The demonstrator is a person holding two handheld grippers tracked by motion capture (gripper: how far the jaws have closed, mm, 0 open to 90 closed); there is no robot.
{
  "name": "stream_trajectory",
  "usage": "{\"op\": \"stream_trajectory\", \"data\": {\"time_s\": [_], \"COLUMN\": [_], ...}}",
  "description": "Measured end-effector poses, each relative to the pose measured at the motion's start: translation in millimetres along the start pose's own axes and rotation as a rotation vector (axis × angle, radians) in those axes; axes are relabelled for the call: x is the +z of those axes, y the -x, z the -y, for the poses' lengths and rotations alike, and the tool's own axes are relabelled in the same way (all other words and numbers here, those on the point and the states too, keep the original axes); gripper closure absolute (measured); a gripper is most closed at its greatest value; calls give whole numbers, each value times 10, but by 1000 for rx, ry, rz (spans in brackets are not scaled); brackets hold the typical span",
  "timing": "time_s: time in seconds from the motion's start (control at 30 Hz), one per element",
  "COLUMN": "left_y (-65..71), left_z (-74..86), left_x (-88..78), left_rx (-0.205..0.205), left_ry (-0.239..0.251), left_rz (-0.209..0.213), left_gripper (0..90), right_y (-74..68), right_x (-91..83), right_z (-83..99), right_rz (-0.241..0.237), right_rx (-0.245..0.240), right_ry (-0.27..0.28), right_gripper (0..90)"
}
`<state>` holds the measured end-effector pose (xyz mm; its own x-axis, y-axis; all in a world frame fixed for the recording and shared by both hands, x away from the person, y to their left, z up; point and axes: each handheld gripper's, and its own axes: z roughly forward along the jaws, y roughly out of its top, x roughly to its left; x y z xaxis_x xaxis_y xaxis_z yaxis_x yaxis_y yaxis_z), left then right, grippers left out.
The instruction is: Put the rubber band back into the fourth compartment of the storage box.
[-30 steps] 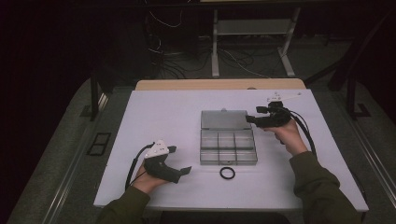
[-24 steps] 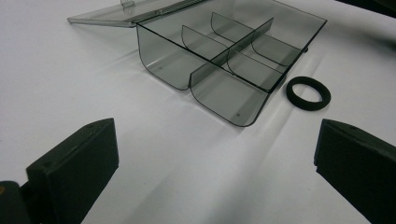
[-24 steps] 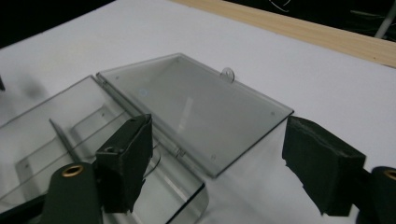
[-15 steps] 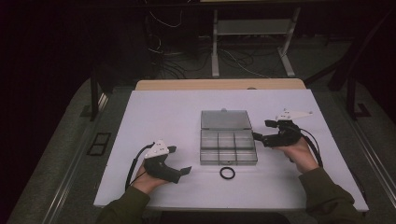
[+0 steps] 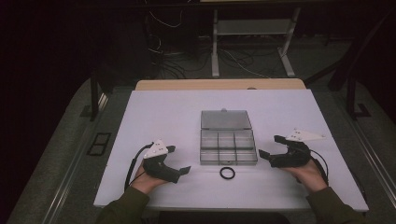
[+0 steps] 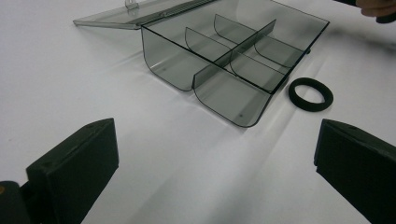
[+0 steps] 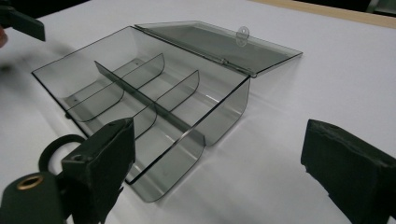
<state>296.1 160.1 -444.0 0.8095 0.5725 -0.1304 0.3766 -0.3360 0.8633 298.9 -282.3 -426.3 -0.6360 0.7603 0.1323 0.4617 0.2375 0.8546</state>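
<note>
While both the left gripper point(image 5: 180, 160) and right gripper point(image 5: 270, 146) gape wide and empty, the open compartment box point(image 5: 228, 145) and black ring point(image 5: 227, 173) lie between their fingertips.

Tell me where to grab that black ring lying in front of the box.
Pinch one side of the flat black rubber-like ring: it lies flat on the white table, so come from above, one jaw inside the hole, one outside, on the side away from the clear compartment box.

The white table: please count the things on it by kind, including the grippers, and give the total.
Clear compartment box, lid open: 1
Black ring: 1
Grippers, left gripper and right gripper, both open: 2
Total: 4
</note>
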Motion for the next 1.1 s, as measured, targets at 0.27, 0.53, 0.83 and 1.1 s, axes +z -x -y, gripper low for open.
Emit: {"op": "stream_trajectory", "data": {"time_s": [0.27, 0.53, 0.83, 1.1], "left_y": [-9, 3, 37, 91], "left_z": [2, -3, -38, -87], "left_x": [8, -2, -29, 8], "left_rx": [-9, -3, 8, 21], "left_ry": [0, 4, 22, 28], "left_rz": [6, 2, 5, 68], "left_gripper": [0, 0, 84, 211], "right_y": [-17, -61, -94, -108], "right_x": [-115, -234, -255, -219], "right_z": [196, 324, 362, 372], "right_rz": [-4, -16, -25, -15], "right_rx": [16, 16, 5, -13], "right_ry": [27, 31, 24, -8], "right_gripper": [99, 99, 99, 99]}}
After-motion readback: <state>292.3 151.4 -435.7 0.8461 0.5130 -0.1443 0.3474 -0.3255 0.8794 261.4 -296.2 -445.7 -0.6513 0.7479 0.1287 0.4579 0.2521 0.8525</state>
